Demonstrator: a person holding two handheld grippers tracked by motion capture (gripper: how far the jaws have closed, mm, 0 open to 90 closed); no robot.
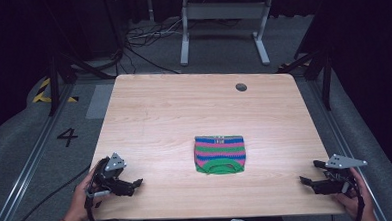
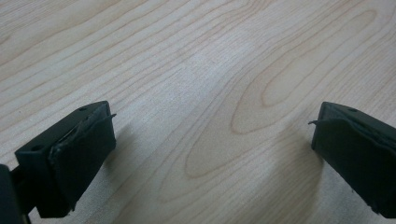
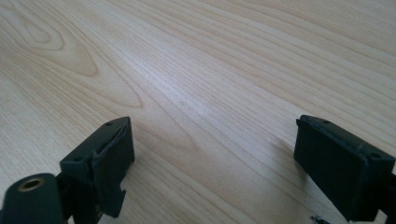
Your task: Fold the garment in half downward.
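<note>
From the high view, a folded striped knit garment point(image 1: 219, 154) lies flat mid-table toward the near edge, nothing blocking it. The left gripper point(image 1: 128, 185) and right gripper point(image 1: 309, 182) wait at the near corners, seemingly parked.

Left gripper view: jaws spread, empty, over bare wooden table point(image 2: 224, 70).

Right gripper view: jaws likewise released above bare wood.

A light wooden table point(image 1: 159, 112) carries a small striped knitted cloth point(image 1: 219, 154) in pink, blue and green at about five o'clock from centre. A round grey grommet hole point(image 1: 241, 87) sits toward one o'clock.
</note>
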